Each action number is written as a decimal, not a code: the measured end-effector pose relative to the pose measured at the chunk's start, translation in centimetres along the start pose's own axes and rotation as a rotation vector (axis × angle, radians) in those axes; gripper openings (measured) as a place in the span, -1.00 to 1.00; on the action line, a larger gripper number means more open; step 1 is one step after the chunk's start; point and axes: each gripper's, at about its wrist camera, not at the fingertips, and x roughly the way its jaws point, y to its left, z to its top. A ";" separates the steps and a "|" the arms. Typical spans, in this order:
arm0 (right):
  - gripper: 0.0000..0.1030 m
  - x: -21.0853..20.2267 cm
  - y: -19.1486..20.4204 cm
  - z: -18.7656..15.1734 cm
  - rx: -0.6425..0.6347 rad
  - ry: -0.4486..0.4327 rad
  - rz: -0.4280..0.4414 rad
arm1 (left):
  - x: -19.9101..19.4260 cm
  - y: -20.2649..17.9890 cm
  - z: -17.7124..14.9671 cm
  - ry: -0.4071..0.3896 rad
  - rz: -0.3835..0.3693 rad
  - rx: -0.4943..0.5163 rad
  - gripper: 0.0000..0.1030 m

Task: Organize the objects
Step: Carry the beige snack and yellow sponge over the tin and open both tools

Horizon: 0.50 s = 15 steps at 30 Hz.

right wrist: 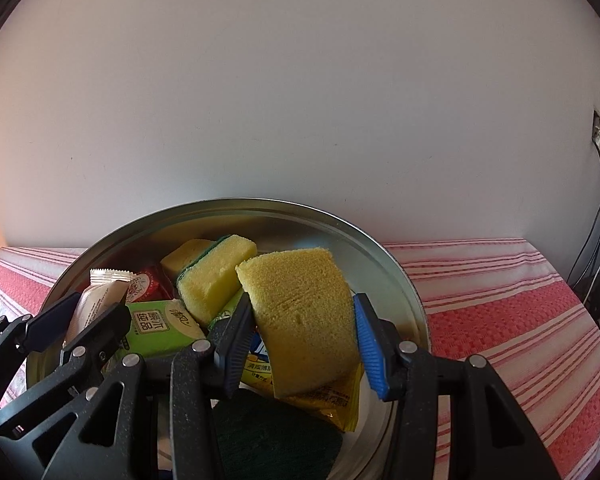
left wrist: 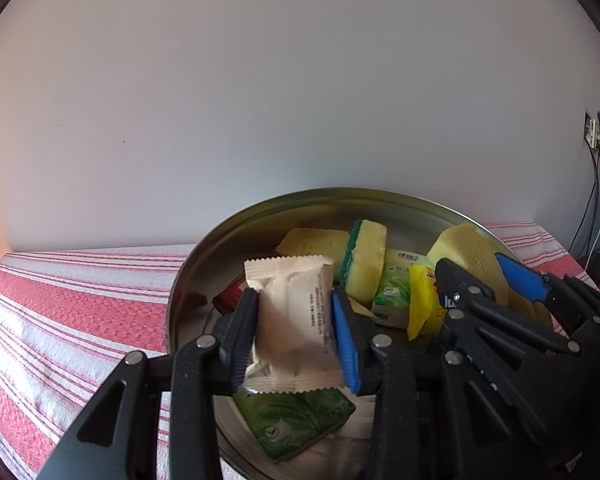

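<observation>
Left wrist view: the left gripper (left wrist: 294, 334) is closed on a cream snack packet (left wrist: 294, 316), its black and blue pads pressing the packet's two long sides above a round metal tray (left wrist: 260, 212). The packet is pale, crimped at both ends, with a column of fine print too small to read. Below it lies a dark green leaf-printed packet (left wrist: 296, 424), part hidden by the gripper. Farther right in the tray are a yellow sponge with a green scouring layer (left wrist: 366, 260) standing on edge, a light green packet (left wrist: 394, 294) and a yellow packet (left wrist: 422, 300), both part covered. At far right the right gripper (left wrist: 484, 276) clasps a plain yellow sponge (left wrist: 468, 252).

Right wrist view: the left gripper (right wrist: 76, 320) and the cream packet (right wrist: 100, 292) show at the left edge, cut off by linkage. The right gripper (right wrist: 304, 340) is closed partway on the plain yellow sponge (right wrist: 304, 312), a porous wedge held over the tray (right wrist: 380, 248); whether the blue pad touches it cannot be told. A dark green scouring pad (right wrist: 276, 436) lies beneath, half hidden. The tray rests on a red-and-white striped cloth (right wrist: 500, 312).
</observation>
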 end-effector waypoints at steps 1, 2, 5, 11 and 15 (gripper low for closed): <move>0.00 0.0 0.0 0.0 0.000 0.001 0.000 | -0.3 0.3 -0.2 0.002 -0.004 0.001 -0.29; 0.00 0.0 -0.1 0.0 0.001 0.003 0.001 | -0.2 0.4 -0.2 0.004 -0.005 -0.001 -0.29; 0.03 0.2 -0.2 0.0 0.000 0.004 0.003 | 0.4 0.6 -0.2 0.015 -0.006 -0.006 -0.26; 0.09 0.2 -0.7 -0.2 0.014 0.001 -0.012 | 1.7 1.6 -0.3 0.029 -0.013 -0.030 0.07; 0.29 0.2 -1.9 -0.2 0.073 -0.007 -0.012 | 1.0 2.3 -0.4 -0.016 0.020 -0.060 0.56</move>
